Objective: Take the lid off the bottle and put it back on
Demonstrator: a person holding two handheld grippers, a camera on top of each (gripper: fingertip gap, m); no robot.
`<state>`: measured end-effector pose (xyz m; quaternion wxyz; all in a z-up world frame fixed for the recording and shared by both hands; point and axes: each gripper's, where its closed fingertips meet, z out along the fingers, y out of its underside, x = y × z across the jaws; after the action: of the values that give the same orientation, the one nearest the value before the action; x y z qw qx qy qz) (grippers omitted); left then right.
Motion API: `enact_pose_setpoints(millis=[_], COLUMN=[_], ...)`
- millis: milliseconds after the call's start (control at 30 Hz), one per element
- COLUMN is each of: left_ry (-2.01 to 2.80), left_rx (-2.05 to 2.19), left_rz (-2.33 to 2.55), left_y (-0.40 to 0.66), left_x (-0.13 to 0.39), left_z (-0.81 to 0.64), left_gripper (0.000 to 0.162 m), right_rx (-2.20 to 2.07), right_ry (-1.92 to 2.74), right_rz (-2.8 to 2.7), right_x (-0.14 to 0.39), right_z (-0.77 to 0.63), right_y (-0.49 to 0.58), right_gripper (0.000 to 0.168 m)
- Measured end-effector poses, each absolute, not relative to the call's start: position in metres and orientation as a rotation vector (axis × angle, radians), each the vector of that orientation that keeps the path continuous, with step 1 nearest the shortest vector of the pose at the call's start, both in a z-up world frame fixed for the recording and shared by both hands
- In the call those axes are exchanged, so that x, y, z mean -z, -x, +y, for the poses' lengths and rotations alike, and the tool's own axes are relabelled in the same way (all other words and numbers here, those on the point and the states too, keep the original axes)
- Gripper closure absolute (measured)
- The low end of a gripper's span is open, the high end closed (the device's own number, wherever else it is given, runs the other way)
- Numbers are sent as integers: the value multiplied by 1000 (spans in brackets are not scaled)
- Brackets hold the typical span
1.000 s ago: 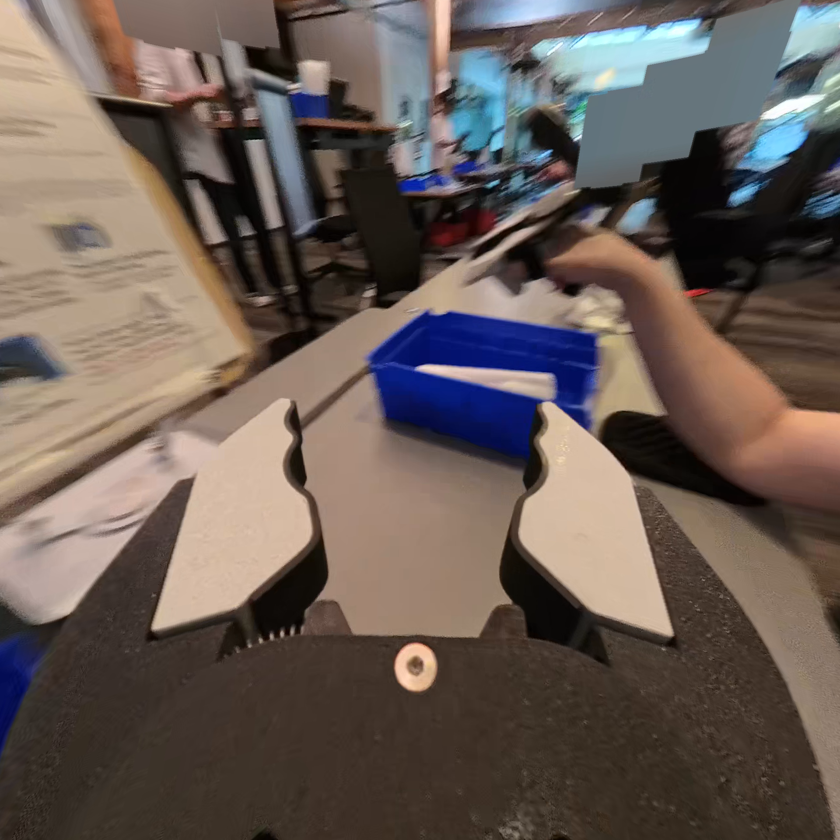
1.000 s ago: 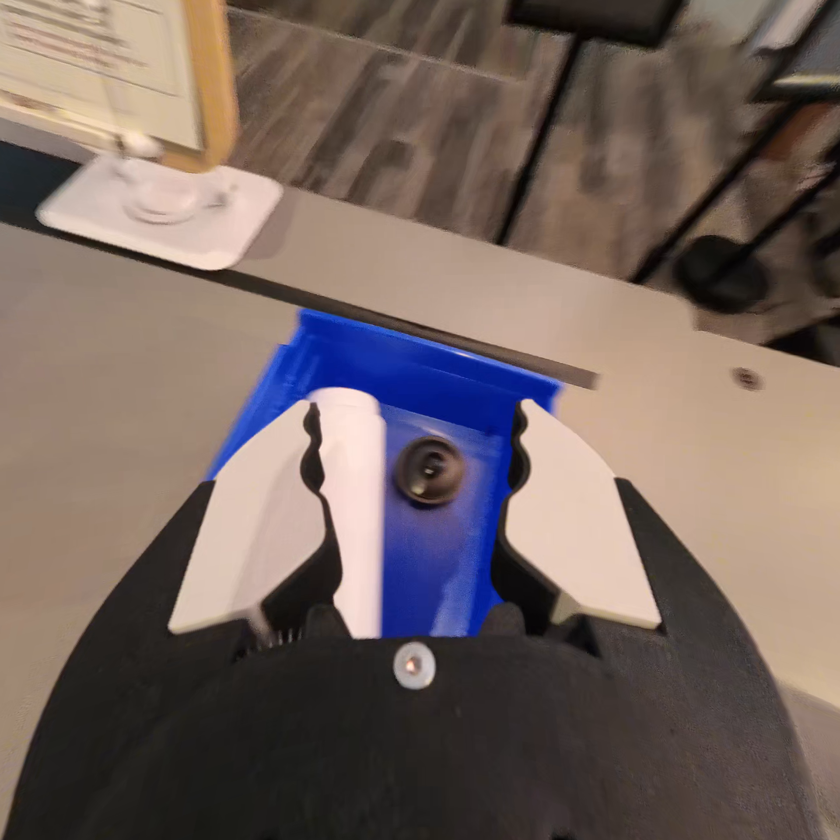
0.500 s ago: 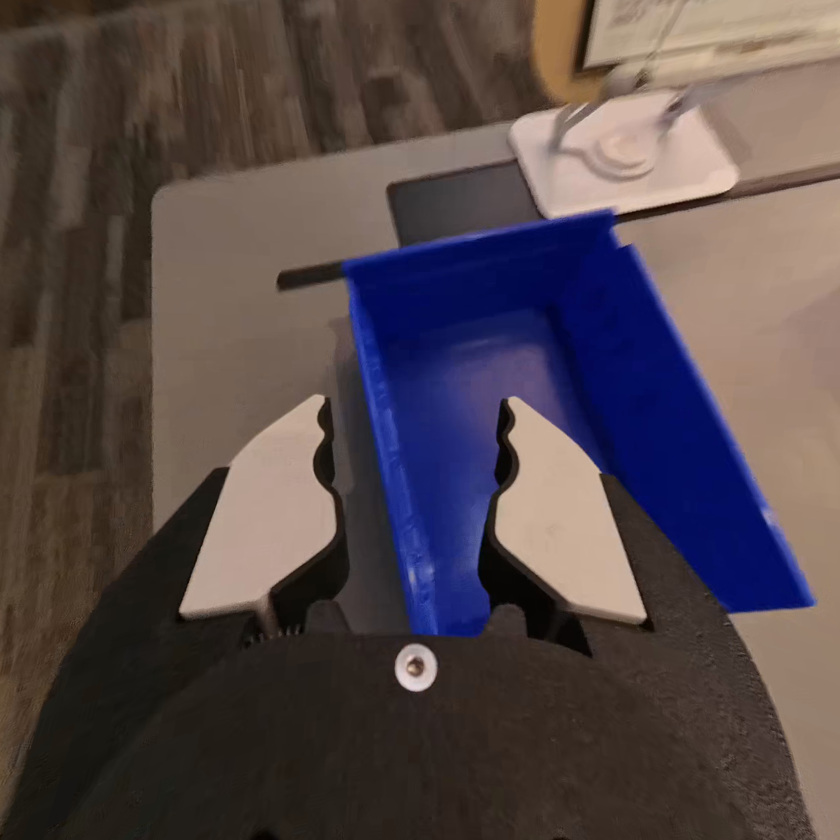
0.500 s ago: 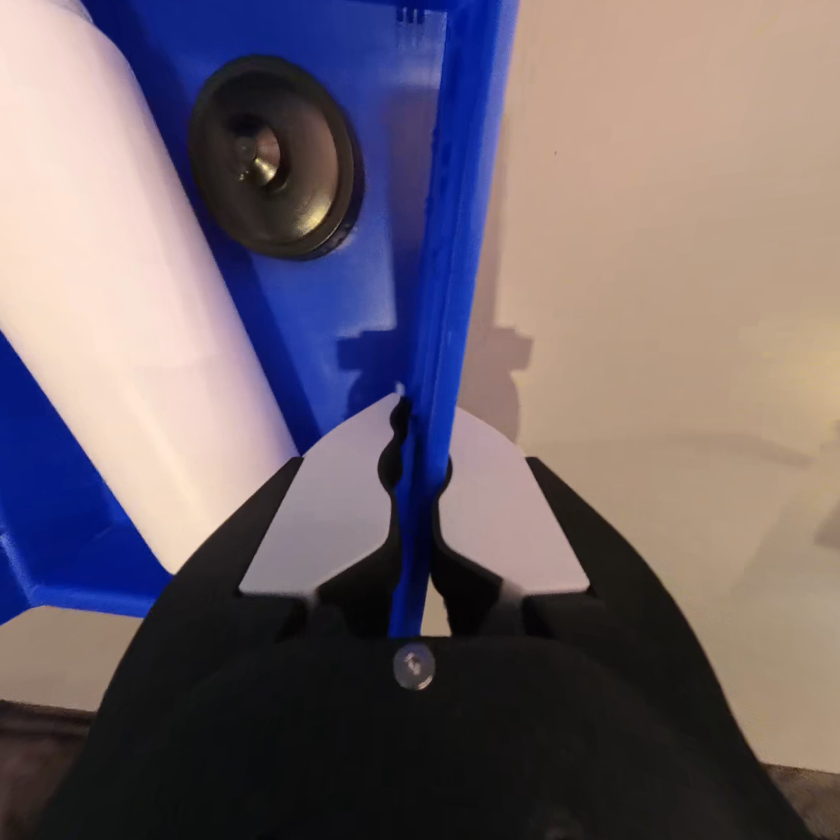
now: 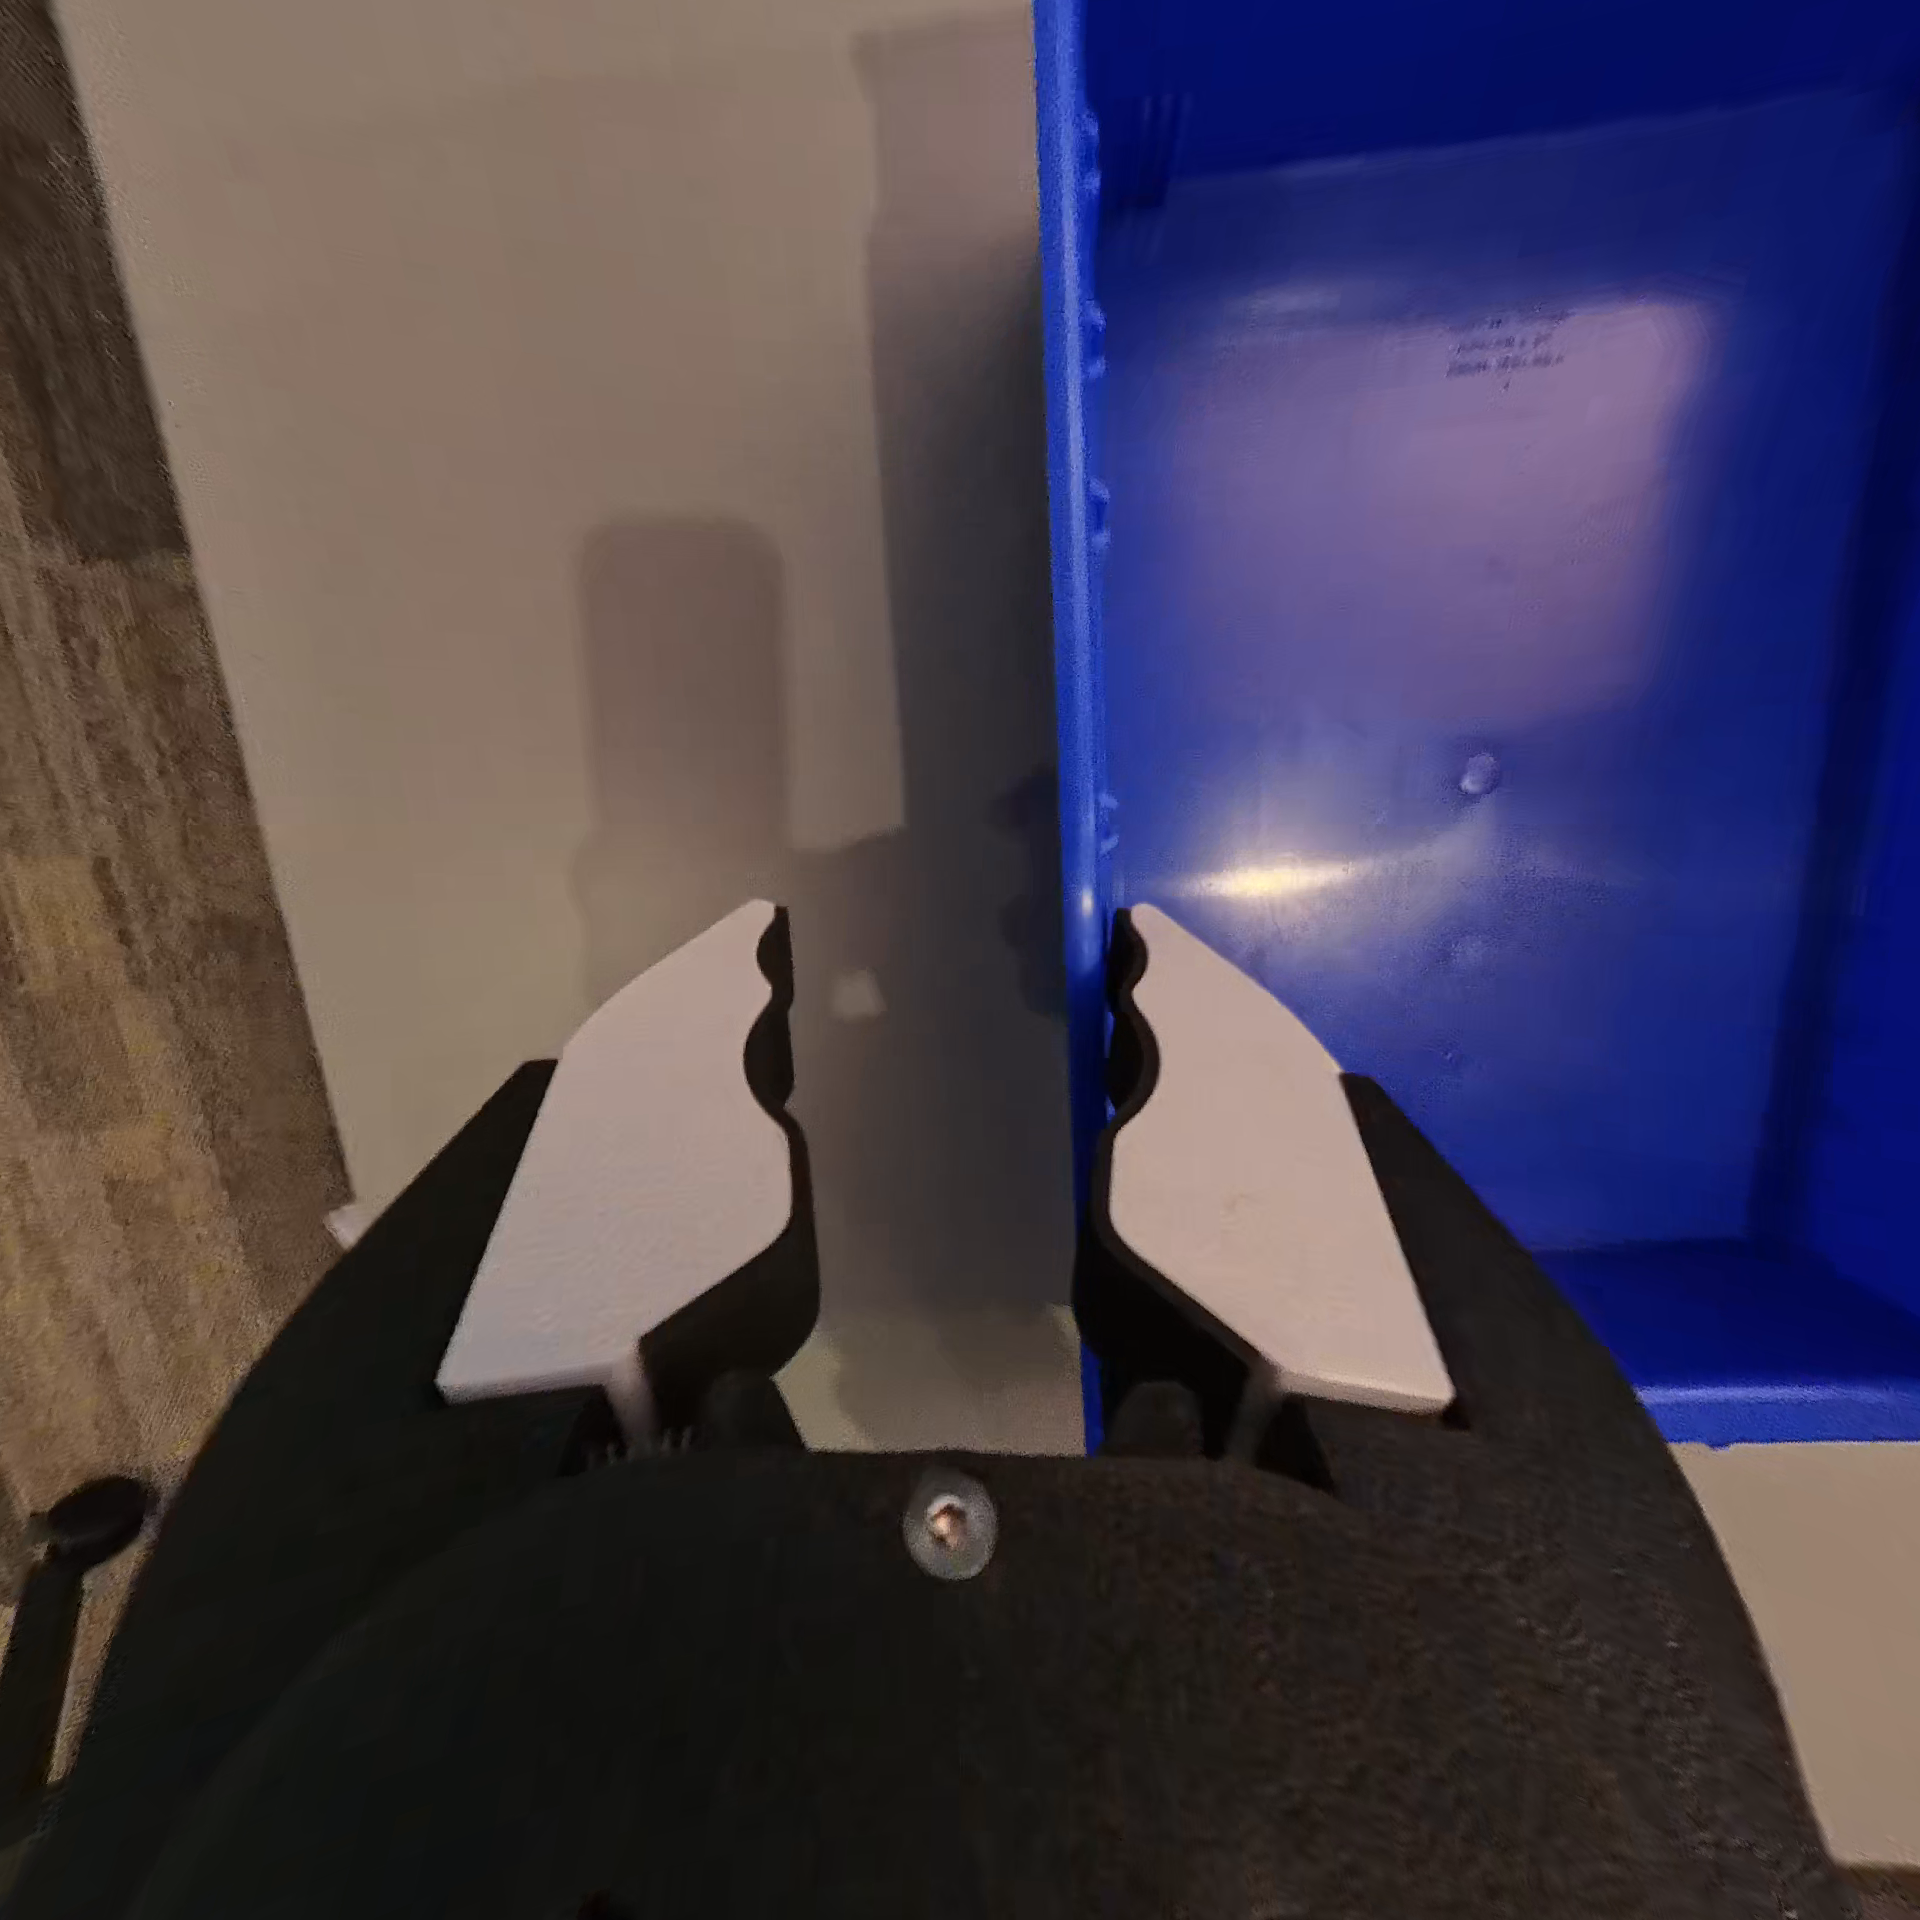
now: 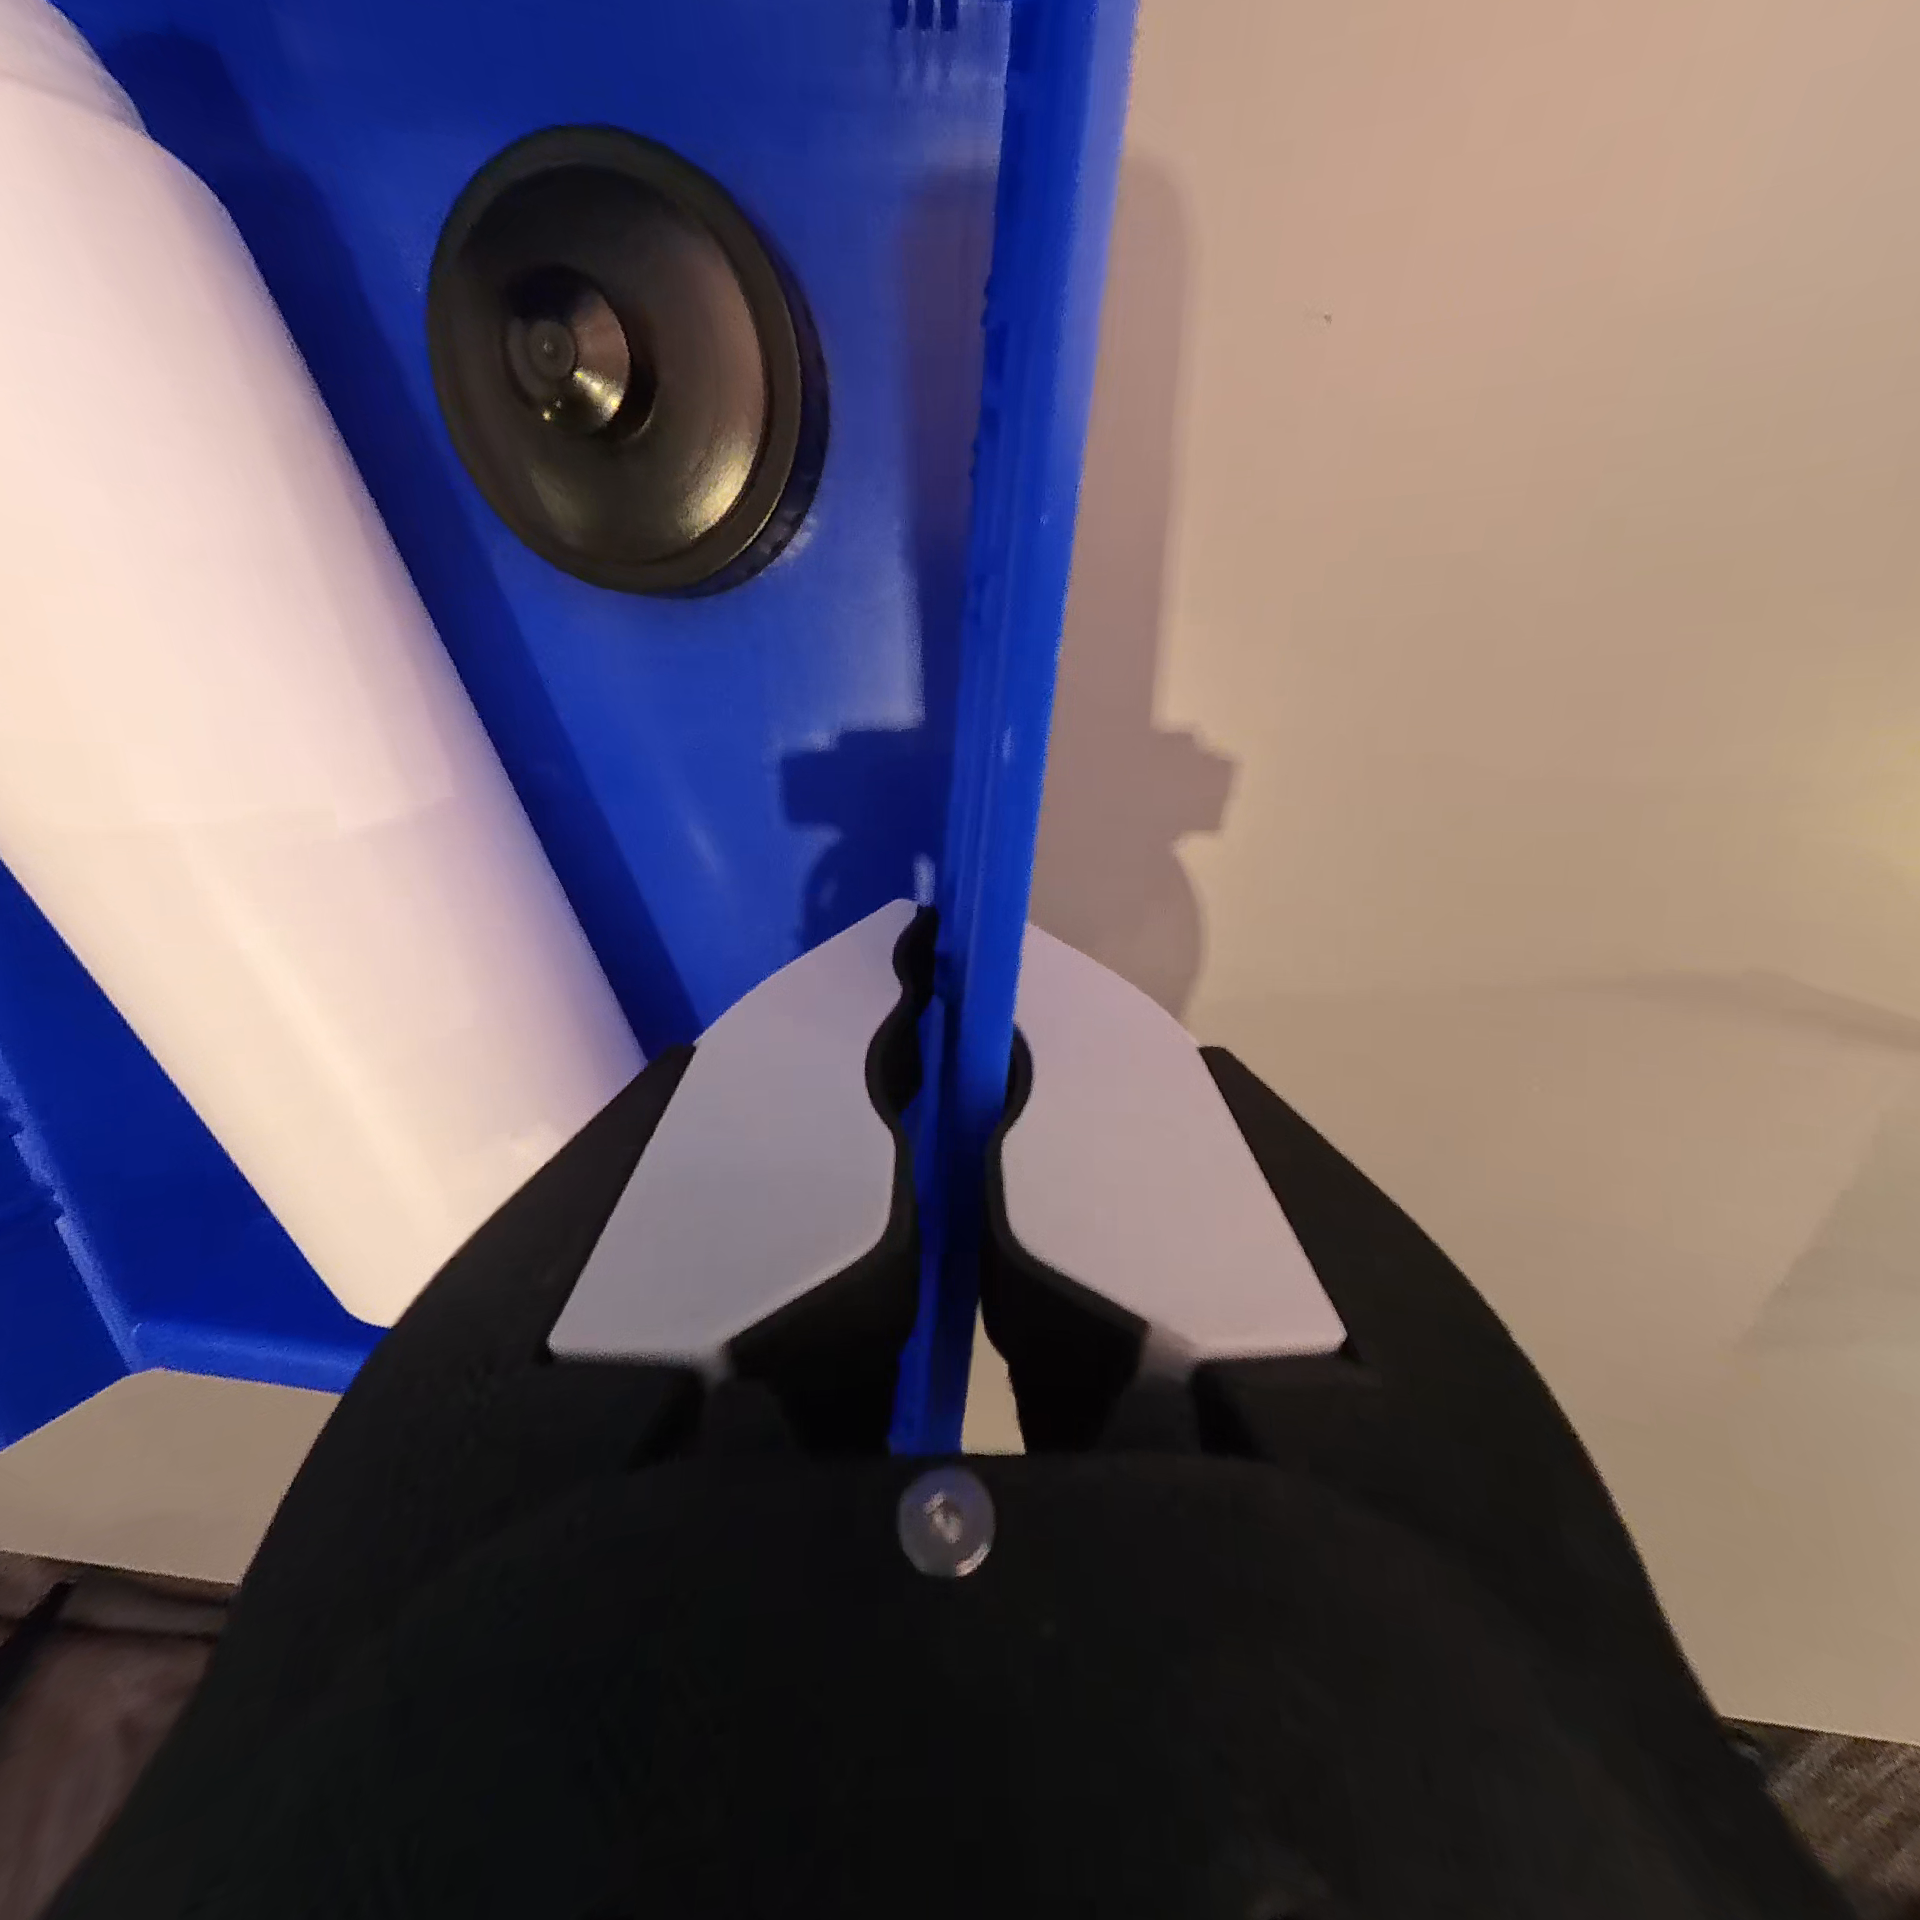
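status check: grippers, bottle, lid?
Right gripper shut on blue bin wall. Left gripper open, straddling opposite wall. White bottle and black lid apart inside bin.

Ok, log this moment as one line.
right gripper: shut on blue plastic bin wall | left gripper: open, astride wall | white bottle, black round lid: in bin

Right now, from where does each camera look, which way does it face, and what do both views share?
Left wrist view: sits on the left gripper, looks down at the blue bin wall and grey table; open fingers straddle that wall.
Right wrist view: sits on the right gripper, looks down at the opposite wall, which it clamps; white bottle and black lid lie inside.
Shared: bin and table.
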<state>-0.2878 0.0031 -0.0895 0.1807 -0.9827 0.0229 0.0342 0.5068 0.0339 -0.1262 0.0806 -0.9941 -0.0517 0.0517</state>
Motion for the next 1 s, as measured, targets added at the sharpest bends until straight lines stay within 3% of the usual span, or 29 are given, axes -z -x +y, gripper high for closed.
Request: enact_pose_setpoints(millis=[100,167,233,533,1000], left_ry=[2837,2865,2904,2986,2944], left_rx=[22,182,174,45,-241], left_rz=[48,51,90,216,612], left_y=[278,261,257,228,133], left_x=[102,106,111,112,115], left_z=[-1,-4,-7,-11,-8], left_gripper=[120,150,156,154,132], right_rx=[-172,-172,-182,-215,-163], right_ry=[2979,2984,2992,3043,3104], right_rz=[-160,-160,-152,-202,-294], right_x=[126,126,126,126,126], right_z=[34,34,34,32,15], right_y=[-501,-498,-492,-450,-378], right_gripper=[160,160,160,160,158])
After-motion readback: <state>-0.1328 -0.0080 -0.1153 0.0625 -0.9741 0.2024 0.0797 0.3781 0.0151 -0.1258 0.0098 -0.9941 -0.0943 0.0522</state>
